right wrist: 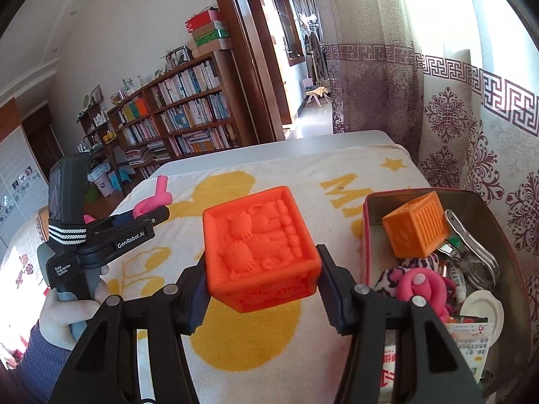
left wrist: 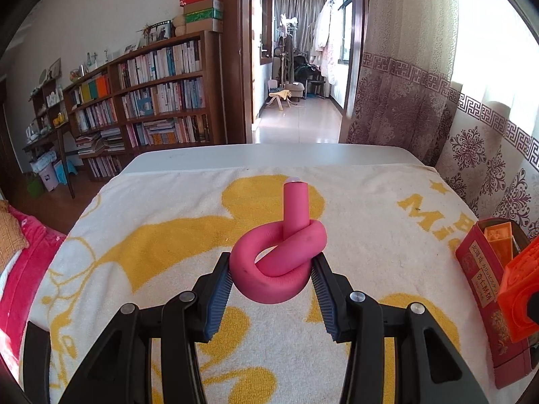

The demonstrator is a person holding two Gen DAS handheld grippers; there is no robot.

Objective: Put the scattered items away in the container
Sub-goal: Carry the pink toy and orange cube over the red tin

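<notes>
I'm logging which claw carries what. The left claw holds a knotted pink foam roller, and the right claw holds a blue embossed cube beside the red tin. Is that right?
Not quite: the embossed cube in the right claw is orange, not blue, as the right wrist view shows. The left claw does hold the knotted pink foam roller, and the red tin sits beside the cube.

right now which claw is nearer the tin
Right. The right claw, holding the orange cube, is just beside the tin. The left claw, gripping the pink foam twist, is farther off across the towel.
</notes>
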